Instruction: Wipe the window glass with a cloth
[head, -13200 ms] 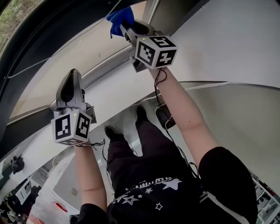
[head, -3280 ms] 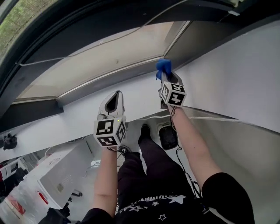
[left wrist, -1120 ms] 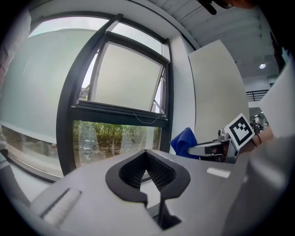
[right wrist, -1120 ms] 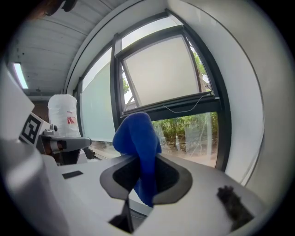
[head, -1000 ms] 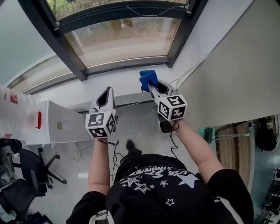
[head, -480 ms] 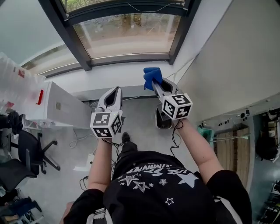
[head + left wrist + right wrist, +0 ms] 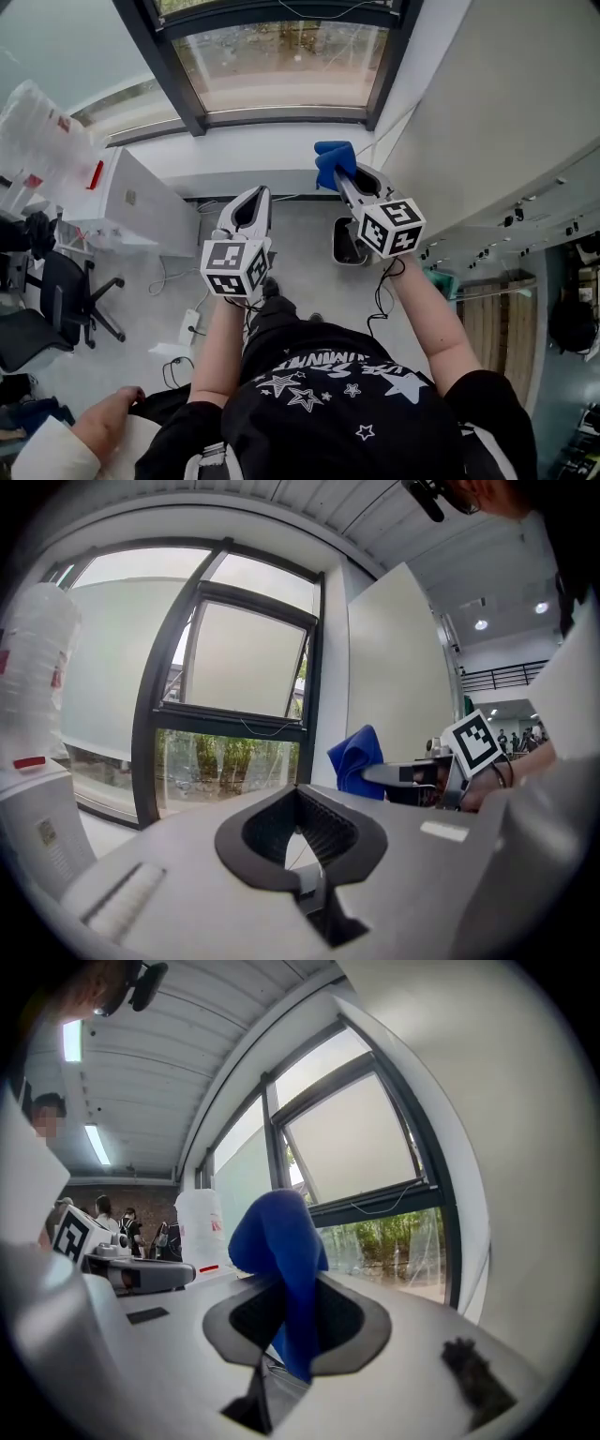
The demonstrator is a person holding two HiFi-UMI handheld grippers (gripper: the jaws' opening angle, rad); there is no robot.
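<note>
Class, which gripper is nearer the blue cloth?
Right. The right gripper holds the cloth between its fingers; the left gripper hangs beside it, apart, fingers shut on nothing.

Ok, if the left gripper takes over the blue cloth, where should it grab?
Probably the bunched wad of the blue cloth that sticks out beyond the jaws of the right gripper, which are shut on its lower part. Come in sideways from the left gripper, opening it first; its jaws are shut and empty now.
</note>
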